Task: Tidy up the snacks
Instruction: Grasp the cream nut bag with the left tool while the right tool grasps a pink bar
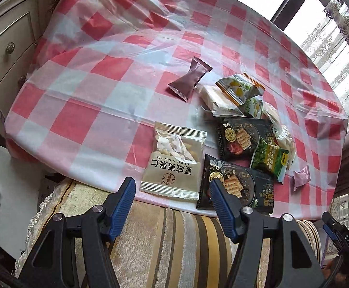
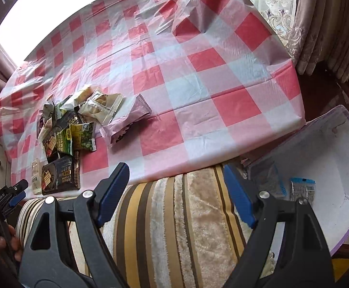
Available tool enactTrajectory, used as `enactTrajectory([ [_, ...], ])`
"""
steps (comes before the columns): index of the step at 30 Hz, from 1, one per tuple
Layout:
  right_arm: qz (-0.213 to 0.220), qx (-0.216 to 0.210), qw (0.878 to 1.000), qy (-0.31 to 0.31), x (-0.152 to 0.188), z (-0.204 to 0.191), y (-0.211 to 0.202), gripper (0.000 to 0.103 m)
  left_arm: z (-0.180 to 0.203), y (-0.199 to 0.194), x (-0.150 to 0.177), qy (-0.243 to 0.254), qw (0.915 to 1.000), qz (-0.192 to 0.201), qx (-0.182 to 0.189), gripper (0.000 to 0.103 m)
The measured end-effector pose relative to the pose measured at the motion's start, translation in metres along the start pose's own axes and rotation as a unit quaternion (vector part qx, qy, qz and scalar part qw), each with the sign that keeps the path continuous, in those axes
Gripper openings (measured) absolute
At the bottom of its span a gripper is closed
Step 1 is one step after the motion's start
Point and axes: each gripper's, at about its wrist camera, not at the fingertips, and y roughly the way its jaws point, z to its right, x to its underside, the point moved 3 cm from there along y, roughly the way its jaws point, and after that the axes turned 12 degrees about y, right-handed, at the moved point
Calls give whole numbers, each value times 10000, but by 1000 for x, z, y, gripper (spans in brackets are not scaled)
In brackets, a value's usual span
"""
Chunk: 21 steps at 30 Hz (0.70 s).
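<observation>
Both grippers hang empty with jaws apart, so the left gripper (image 1: 172, 187) should drop squarely over the cream nut packet (image 1: 174, 163), pinching its flat middle.

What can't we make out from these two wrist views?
- Left wrist view: lower packets in the snack pile are covered by the ones on top; small print unreadable.
- Right wrist view: contents of the white box are partly hidden by the right gripper finger; the box is cut off by the edge.
- Right wrist view: left gripper is cut off at the edge.
</observation>
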Motion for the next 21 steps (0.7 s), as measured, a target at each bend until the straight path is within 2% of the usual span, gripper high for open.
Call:
enactTrajectory([
  [11,-43,29,10000,-69,-11,-43,32,83,9,35,-14,443,9978,-478,-74,65],
  [16,-102,44,9999,40,-17,-52,44,83,17,41,-18,727,9958,-471,-310,64],
  [21,-130,141,9994,294,-26,-60,59,83,18,43,-23,816,9952,-360,-400,55],
])
